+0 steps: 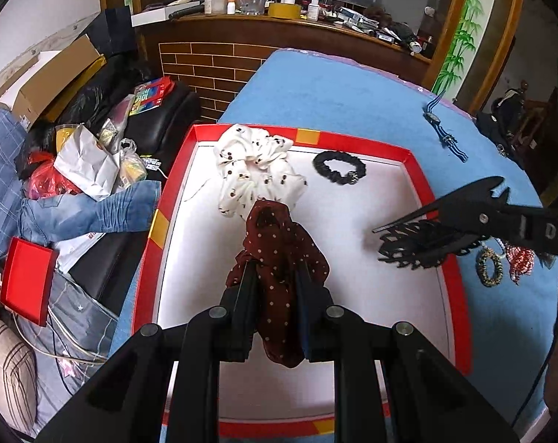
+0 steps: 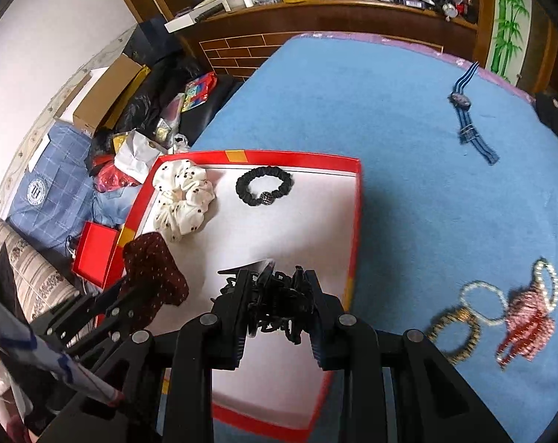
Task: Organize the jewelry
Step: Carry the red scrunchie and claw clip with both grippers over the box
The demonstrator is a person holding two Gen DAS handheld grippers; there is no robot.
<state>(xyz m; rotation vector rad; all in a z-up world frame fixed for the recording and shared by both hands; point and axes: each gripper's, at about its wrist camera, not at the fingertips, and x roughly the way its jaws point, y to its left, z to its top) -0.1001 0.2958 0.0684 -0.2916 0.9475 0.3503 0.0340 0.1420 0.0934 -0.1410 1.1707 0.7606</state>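
The red-rimmed box [image 1: 419, 170], white inside, lies on the blue cloth [image 1: 334, 92] and serves as the landmark here. Over the box's near left part, the left gripper [image 1: 275, 277] is clenched on a dark red dotted scrunchie [image 1: 279, 254], whose fabric bulges above and below the two black fingers and hangs above the white floor. Just beyond that scrunchie, in the box's far left corner, a white scrunchie with dark dots [image 1: 256, 170] lies partly against the rim. To its right, near the far wall inside the box, rests a black hair tie [image 1: 339, 168] with a small bead. Over the box's right side, the right gripper [image 2: 279, 288] grasps a black claw hair clip [image 2: 275, 302], its teeth showing between the pads above the white floor; whether it touches the floor cannot be told. Outside the box to the right, on the blue cloth, a cluster of beaded bracelets [image 2: 485, 302] and a red beaded piece [image 2: 526, 317] lie close together, somewhat blurred. Well beyond the box's far right corner, a blue striped watch [image 2: 467, 118] lies stretched out on the cloth.
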